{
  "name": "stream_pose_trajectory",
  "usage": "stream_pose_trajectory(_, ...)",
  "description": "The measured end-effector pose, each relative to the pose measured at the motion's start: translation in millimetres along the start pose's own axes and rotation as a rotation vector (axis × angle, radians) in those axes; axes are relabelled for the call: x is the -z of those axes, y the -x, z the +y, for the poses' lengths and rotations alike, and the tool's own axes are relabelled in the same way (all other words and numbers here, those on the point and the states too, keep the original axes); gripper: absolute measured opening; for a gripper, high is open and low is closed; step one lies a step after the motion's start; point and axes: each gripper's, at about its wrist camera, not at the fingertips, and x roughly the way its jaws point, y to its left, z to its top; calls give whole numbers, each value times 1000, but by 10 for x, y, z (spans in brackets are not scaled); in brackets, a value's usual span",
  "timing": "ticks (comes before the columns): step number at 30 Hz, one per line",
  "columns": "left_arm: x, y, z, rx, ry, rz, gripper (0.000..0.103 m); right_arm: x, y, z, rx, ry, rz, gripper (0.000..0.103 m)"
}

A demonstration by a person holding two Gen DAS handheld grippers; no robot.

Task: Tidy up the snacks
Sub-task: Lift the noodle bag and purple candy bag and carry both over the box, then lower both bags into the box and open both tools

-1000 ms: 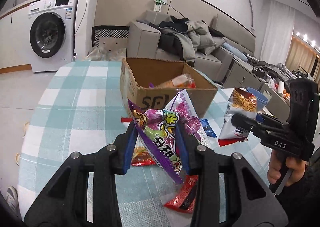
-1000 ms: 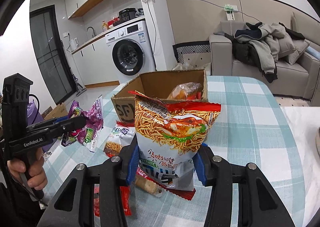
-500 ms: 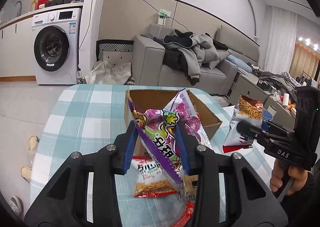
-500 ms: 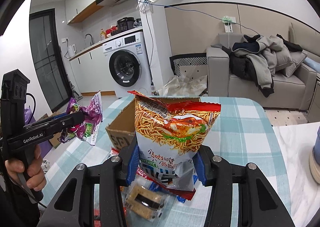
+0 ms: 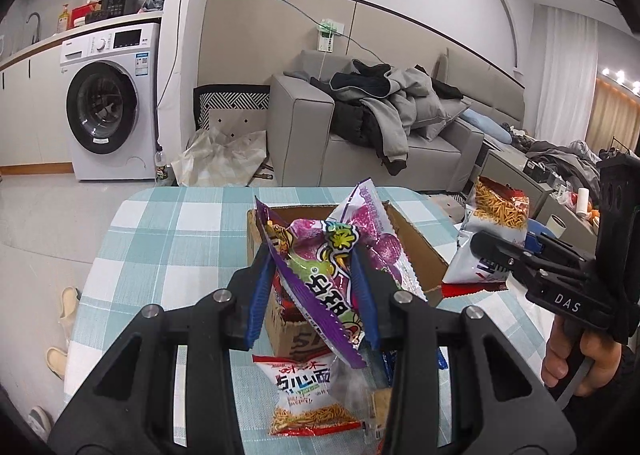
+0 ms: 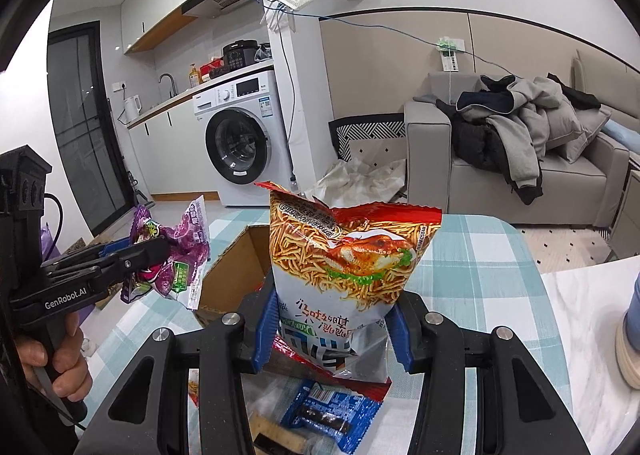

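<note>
the left claw (image 5: 312, 295) is clamped on a purple snack bag (image 5: 328, 267), the right claw (image 6: 332, 327) on a noodle snack bag (image 6: 344, 267), both above the cardboard box (image 5: 416, 251) on the checked worktop (image 5: 168, 239).

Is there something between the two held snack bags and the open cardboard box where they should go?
Nothing visible blocks the way. The purple bag in the left gripper and the noodle bag in the right gripper are lifted near the cardboard box, whose top is open.
</note>
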Motion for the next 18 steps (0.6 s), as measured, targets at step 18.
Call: stream_pose_trajectory(18, -165, -679, 36, -32, -15, 39, 35, -71, -559, -68, 16, 39, 55, 48)
